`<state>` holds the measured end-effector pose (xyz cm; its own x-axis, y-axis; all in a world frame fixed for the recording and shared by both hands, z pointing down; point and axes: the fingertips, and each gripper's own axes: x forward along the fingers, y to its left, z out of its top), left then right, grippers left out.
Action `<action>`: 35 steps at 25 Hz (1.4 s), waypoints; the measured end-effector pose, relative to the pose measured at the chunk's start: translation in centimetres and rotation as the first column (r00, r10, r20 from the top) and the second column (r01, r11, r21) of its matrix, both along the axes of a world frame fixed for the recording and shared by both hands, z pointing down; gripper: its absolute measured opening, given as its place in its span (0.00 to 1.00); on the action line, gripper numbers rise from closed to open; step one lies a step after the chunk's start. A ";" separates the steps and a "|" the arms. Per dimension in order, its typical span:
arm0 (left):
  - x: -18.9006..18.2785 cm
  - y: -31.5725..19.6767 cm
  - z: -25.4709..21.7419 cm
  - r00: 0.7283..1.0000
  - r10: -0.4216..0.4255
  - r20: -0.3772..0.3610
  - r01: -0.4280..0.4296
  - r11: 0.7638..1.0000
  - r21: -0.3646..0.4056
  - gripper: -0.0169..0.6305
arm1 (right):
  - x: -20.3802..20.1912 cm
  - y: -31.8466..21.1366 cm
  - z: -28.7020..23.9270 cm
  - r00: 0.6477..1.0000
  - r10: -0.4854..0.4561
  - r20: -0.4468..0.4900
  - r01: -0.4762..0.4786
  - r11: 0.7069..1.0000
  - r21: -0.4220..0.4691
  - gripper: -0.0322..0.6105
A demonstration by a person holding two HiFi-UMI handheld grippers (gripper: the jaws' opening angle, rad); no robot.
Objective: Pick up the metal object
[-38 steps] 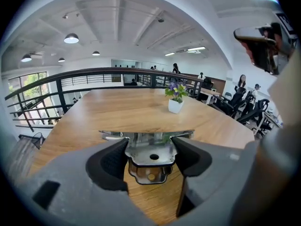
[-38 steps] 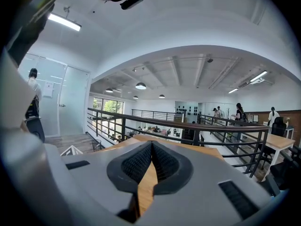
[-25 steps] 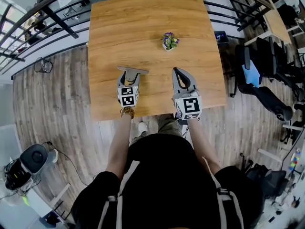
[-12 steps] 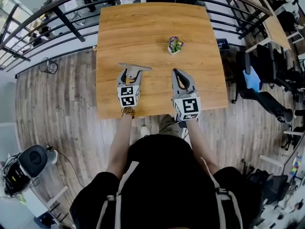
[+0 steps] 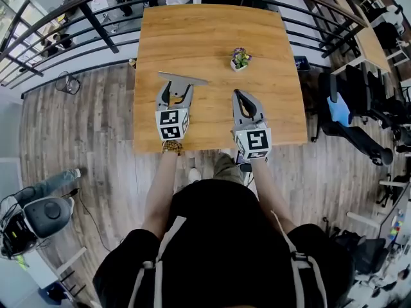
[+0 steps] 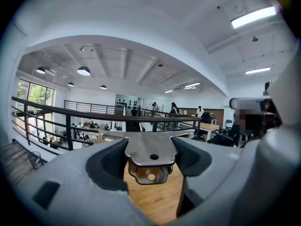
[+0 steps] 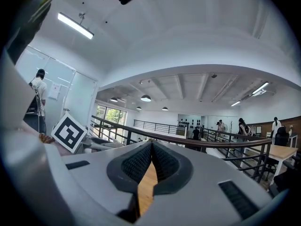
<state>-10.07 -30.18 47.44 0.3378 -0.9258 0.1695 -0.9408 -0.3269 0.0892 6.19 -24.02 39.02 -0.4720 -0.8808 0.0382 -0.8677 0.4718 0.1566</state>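
The metal object [image 5: 183, 79] is a flat grey T-shaped plate with a wide crossbar, held level above the wooden table [image 5: 192, 31]. My left gripper [image 5: 176, 88] is shut on its stem. In the left gripper view the plate [image 6: 150, 150] sits clamped between both dark pads, its holed end hanging toward the camera. My right gripper [image 5: 239, 95] hovers over the table's near right part. Its ribbed pads [image 7: 138, 163] meet at the tips with nothing between them.
A small potted plant [image 5: 241, 59] stands on the table beyond the right gripper. A black railing [image 5: 96, 18] runs behind and left of the table. Office chairs [image 5: 359, 101] stand on the right. A round machine [image 5: 38, 217] sits on the floor at lower left.
My left gripper has risen with the metal plate in it and now sits farther from the table's near edge. The right gripper has shifted only slightly.
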 end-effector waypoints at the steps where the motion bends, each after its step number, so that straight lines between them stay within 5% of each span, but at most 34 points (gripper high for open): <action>1: 0.0 0.3 -0.7 1.000 0.002 -0.002 -0.002 1.000 0.012 0.49 | -0.1 0.3 -0.1 1.000 -0.002 -0.001 0.002 1.000 0.003 0.05; 12: -0.8 4.9 -5.9 1.000 -0.002 -0.020 0.004 0.993 0.120 0.49 | -1.7 3.6 -2.0 1.000 -0.016 0.003 0.016 0.999 0.040 0.05; 24: -2.1 10.7 -7.1 0.999 -0.015 -0.038 0.021 0.988 0.154 0.49 | -4.9 7.7 -2.4 0.997 -0.073 0.014 0.072 0.996 0.051 0.05; 35: -1.7 14.0 -7.8 1.000 0.015 -0.025 -0.009 0.976 0.215 0.49 | -3.8 10.3 -0.8 1.000 -0.024 0.019 0.023 0.999 0.022 0.05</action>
